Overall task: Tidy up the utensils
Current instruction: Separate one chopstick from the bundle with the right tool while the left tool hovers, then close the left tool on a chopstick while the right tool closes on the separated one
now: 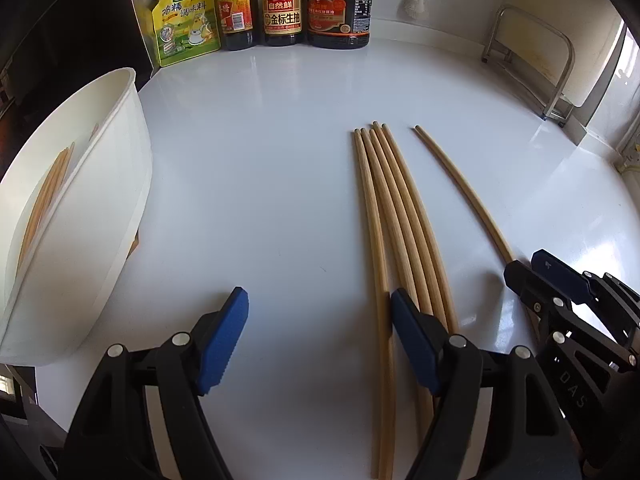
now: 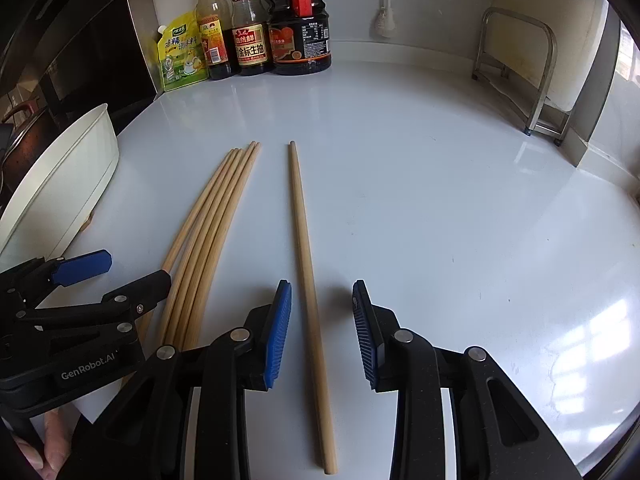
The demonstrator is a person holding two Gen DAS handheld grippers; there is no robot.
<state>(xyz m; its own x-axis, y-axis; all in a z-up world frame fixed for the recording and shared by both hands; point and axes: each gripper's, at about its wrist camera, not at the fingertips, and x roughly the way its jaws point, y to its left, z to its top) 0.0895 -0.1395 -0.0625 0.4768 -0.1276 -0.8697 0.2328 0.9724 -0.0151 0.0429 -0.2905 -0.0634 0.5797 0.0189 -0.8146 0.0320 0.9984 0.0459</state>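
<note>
Several wooden chopsticks lie side by side on the white counter; they show again as a bundle in the right wrist view. One single chopstick lies apart to their right, also seen as a thin curved stick. My right gripper is open astride this single chopstick, and neither pad touches it. My left gripper is open wide, with its right finger over the bundle's near end and nothing gripped. A white holder at the left has chopsticks inside.
Sauce bottles and a yellow seasoning pouch line the back wall. A metal rack stands at the back right. A dark stove area lies beyond the holder. My left gripper sits close beside the right one.
</note>
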